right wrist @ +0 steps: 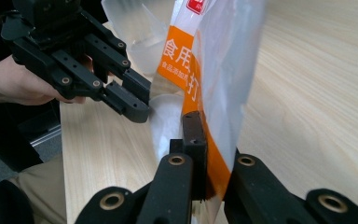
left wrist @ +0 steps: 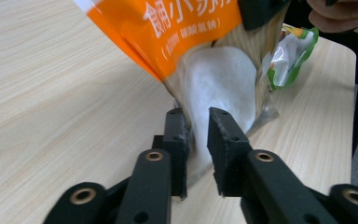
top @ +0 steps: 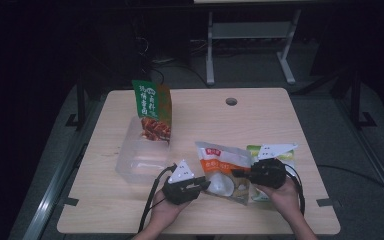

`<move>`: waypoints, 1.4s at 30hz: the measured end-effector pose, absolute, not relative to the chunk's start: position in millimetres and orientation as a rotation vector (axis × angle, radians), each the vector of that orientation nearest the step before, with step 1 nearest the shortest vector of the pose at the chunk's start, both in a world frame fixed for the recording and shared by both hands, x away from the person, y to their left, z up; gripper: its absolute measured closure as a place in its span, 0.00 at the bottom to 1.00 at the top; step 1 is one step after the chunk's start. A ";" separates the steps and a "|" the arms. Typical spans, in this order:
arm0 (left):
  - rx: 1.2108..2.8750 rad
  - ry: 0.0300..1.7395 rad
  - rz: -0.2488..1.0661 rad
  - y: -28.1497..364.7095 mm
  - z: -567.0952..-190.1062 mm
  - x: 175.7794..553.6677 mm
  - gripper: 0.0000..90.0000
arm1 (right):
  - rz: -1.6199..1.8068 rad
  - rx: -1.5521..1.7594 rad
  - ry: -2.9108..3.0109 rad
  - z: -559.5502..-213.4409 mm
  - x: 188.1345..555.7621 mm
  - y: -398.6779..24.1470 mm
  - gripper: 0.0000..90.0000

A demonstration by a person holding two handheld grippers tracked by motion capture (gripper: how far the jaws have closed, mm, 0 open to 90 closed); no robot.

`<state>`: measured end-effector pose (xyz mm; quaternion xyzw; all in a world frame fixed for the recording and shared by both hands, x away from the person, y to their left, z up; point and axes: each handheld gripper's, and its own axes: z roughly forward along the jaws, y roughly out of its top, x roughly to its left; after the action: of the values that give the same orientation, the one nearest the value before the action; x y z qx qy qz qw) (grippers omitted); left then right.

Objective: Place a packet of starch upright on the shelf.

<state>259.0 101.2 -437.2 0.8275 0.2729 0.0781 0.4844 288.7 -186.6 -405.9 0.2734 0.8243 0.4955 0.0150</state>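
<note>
right gripper [right wrist: 200,154] clamping orange pouch [top: 223,170] edge | left gripper [left wrist: 196,140] jaws parted, straddling pouch's lower corner | table [top: 260,120] far half lying bare

- Table [top: 260,120]: clear tub [top: 141,155] at left-centre; tall snack pouch [top: 153,111] stands upright in tub's far end
- Front centre: flat packet [top: 225,170] just right of tub; second packet [top: 275,165] lies to its right, partly under it
- Left gripper [top: 202,184] at flat packet's near-left edge, in front of tub; right gripper [top: 237,173] at packet's right side, over second packet
- Round hole [top: 231,101] near far edge, behind packets
</note>
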 end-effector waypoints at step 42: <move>2.026 0.644 0.179 128.1 -427.2 226.1 0.37 | 1.551 0.751 2.522 -328.7 333.4 -132.3 1.00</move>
<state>226.1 128.1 -427.2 0.8316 0.2645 0.0735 0.4828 333.4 -132.3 -328.7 0.2456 0.8248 0.5074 0.0437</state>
